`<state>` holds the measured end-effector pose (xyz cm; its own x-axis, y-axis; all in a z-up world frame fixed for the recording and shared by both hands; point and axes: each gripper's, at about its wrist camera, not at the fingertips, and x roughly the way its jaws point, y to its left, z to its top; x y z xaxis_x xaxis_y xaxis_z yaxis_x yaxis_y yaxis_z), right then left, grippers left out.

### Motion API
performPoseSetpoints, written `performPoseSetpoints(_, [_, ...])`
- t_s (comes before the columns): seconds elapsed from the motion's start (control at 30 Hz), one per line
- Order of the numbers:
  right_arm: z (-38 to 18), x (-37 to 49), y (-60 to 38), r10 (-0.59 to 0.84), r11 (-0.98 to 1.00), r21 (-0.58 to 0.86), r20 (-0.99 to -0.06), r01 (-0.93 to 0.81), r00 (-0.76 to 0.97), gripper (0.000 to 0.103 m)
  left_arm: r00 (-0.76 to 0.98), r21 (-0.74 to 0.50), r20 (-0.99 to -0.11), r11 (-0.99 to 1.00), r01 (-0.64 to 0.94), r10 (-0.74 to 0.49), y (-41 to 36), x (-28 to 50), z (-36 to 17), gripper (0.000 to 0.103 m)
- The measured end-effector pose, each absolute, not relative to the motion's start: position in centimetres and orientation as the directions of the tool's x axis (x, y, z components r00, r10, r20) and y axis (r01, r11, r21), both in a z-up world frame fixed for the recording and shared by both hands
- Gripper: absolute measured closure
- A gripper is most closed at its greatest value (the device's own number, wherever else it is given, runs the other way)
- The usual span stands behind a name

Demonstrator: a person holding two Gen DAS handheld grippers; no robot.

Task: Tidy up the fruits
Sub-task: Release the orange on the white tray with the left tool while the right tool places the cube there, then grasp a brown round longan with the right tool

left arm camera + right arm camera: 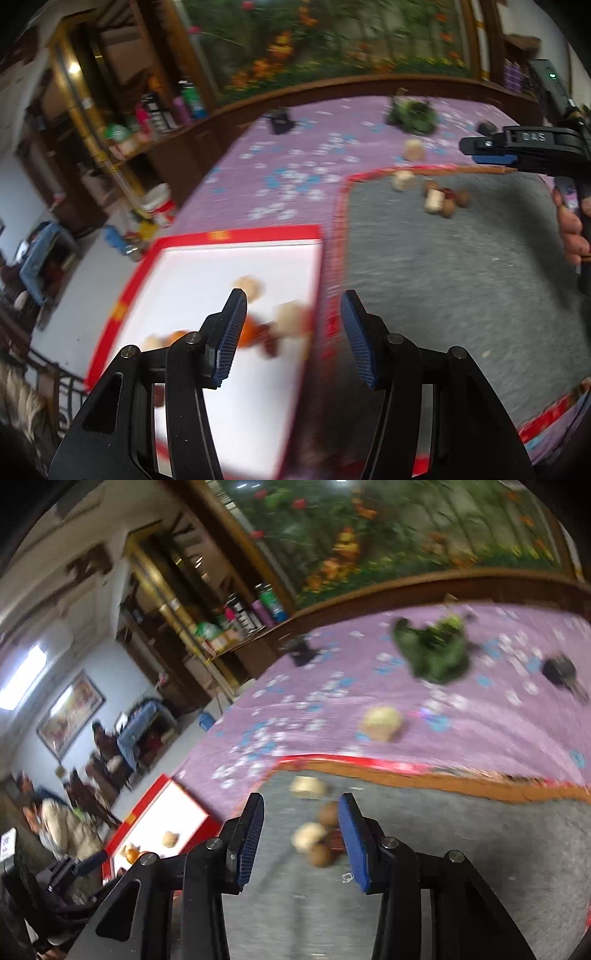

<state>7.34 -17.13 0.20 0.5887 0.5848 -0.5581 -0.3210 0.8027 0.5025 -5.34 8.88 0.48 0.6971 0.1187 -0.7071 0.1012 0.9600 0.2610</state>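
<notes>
Both grippers parted, nothing held: left gripper (293, 332) over red-rimmed white box (236, 234), right gripper (301, 836) over fruit cluster (317, 836) on far grey mat (461, 849). Risk: round fruits nudged, scattered; neighbour pinched too.

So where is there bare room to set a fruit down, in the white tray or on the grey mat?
The white tray is bare along its far red edge; its near part holds blurred fruit pieces. The grey mat is bare across its near and middle stretch. It is crowded only at the far edge, around the fruit cluster.
</notes>
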Motion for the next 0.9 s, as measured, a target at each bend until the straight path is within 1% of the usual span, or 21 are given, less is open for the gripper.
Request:
performPoseSetpoints(0.03, [-0.1, 7.8, -17.8, 0.571, 0.811, 0.51, -0.583, -0.287, 0.578, 0.062, 0.691, 0.262, -0.714, 0.958, 0.117, 0.111, 7.7, -4.5, 0.1, 0.05])
performPoseSetpoints(0.13, [-0.3, 8.3, -19.2, 0.56, 0.818, 0.511, -0.596, -0.265, 0.575, 0.062, 0.684, 0.249, -0.725, 0.957, 0.149, 0.083, 5.5, -3.1, -0.4, 0.05])
performPoseSetpoints(0.2, [-0.8, 8.4, -19.1, 0.522, 0.847, 0.471, -0.648, -0.246, 0.555, 0.062, 0.68, 0.235, -0.731, 0.957, 0.171, 0.058, 4.1, -2.4, -0.7, 0.05])
performPoseSetpoints(0.27, [-1.5, 8.6, -18.3, 0.502, 0.864, 0.427, -0.694, -0.266, 0.517, 0.062, 0.671, 0.228, -0.741, 0.954, 0.194, 0.041, 3.0, -1.8, -1.1, 0.05])
performPoseSetpoints(0.4, [-2.2, 7.8, -15.3, 0.434, 0.89, 0.277, -0.76, -0.363, 0.484, 0.065, 0.652, 0.223, -0.758, 0.949, 0.222, 0.026, 2.2, -1.4, -1.7, 0.05])
performPoseSetpoints(0.5, [-3.4, 7.9, -14.0, 0.37, 0.91, 0.197, -0.783, -0.365, 0.5, 0.066, 0.642, 0.214, -0.766, 0.949, 0.233, 0.015, 2.0, -1.3, -1.8, 0.05])
performPoseSetpoints(0.57, [-4.4, 8.1, -13.2, 0.294, 0.929, 0.112, -0.803, -0.352, 0.518, 0.069, 0.636, 0.208, -0.771, 0.948, 0.242, 0.007, 2.0, -1.0, -2.0, 0.05])
performPoseSetpoints(0.6, [-4.4, 8.0, -12.8, 0.27, 0.932, 0.071, -0.791, -0.356, 0.549, 0.072, 0.634, 0.206, -0.773, 0.948, 0.244, 0.004, 1.9, -0.9, -2.0, 0.05])
performPoseSetpoints(0.63, [-4.4, 8.0, -12.4, 0.256, 0.932, 0.049, -0.789, -0.359, 0.558, 0.076, 0.632, 0.204, -0.775, 0.947, 0.249, 0.001, 1.9, -0.7, -2.1, 0.05])
performPoseSetpoints(0.67, [-4.5, 7.9, -12.4, 0.258, 0.93, 0.043, -0.782, -0.364, 0.567, 0.081, 0.627, 0.202, -0.779, 0.946, 0.255, -0.003, 1.7, -0.4, -2.2, 0.05])
performPoseSetpoints(0.77, [-4.4, 8.4, -13.2, 0.284, 0.935, 0.09, -0.772, -0.343, 0.568, 0.082, 0.613, 0.189, -0.79, 0.943, 0.273, -0.019, 1.2, 0.5, -2.5, 0.05])
performPoseSetpoints(0.9, [-3.0, 9.5, -16.8, 0.371, 0.928, 0.267, -0.729, -0.26, 0.575, 0.082, 0.604, 0.158, -0.795, 0.94, 0.302, -0.06, 0.3, 1.8, -2.5, 0.05])
